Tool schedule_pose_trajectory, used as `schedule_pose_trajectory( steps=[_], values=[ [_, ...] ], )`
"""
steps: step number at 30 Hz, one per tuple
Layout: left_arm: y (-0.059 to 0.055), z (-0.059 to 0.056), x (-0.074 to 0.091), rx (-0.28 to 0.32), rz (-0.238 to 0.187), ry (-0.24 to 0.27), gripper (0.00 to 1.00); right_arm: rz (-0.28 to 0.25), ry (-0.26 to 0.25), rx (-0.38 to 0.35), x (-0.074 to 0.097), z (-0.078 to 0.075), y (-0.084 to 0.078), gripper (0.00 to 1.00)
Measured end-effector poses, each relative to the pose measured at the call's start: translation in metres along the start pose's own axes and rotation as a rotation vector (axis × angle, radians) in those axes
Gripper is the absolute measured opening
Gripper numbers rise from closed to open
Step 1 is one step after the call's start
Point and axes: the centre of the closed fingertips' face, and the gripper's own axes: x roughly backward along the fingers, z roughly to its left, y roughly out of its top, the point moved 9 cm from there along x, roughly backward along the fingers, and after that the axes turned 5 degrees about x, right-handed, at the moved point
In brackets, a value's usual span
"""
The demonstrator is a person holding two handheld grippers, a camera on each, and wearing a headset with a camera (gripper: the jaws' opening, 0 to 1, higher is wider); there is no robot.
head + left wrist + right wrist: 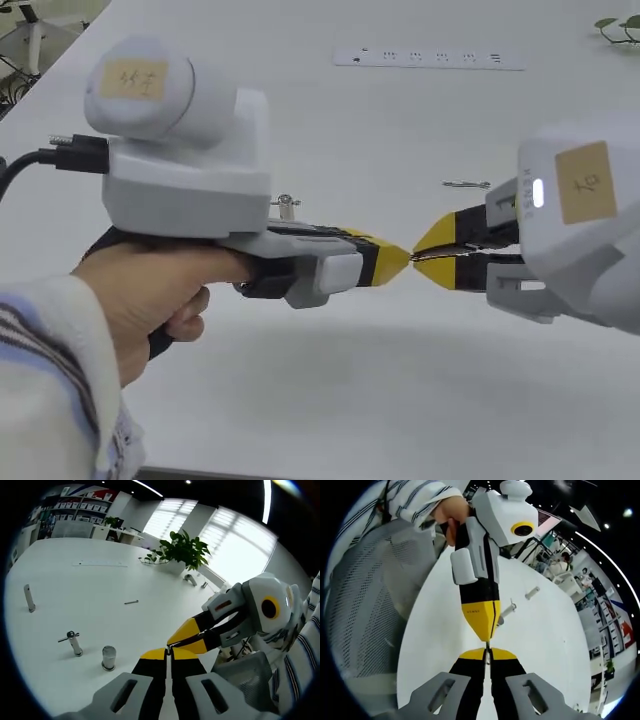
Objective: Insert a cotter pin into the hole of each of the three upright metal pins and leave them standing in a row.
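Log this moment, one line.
left gripper shut | right gripper shut on cotter pin | tips touching | one metal pin pinned

A white table [330, 380] bears three upright metal pins: a tall bare pin [29, 598], a crossed pin [74, 643] with a cotter through it, and a stubby pin [108, 658]. A loose cotter pin [467, 184] and a power strip [428, 58] lie farther off.

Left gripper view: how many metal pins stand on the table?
3: a tall pin at the left, a middle pin holding a cotter pin, and a stubby pin to its right. Small metal bits by the plant are unclear.
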Motion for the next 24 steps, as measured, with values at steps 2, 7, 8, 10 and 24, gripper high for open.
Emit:
schedule_pose_trajectory(
  steps=[2,7,8,10,24],
  values=[
    [0.0,-0.001,0.001,0.016,0.0,-0.002,0.0,-0.005,-0.005,0.005,0.001,0.0,0.0,0.03],
    [-0.004,0.001,0.003,0.016,0.006,0.014,0.0,-0.024,-0.01,-0.016,0.005,-0.001,-0.001,0.1],
    [-0.004,0.001,0.004,0.018,0.007,0.012,0.0,-0.029,-0.015,-0.028,0.007,-0.002,-0.001,0.12],
    [-0.006,0.0,0.006,0.007,0.006,0.008,0.0,-0.033,-0.002,-0.054,0.009,-0.002,-0.002,0.12],
    [-0.005,-0.008,0.021,-0.261,0.008,-0.104,0.0,-0.181,0.219,-0.369,0.016,0.002,-0.017,0.22]
  ],
)
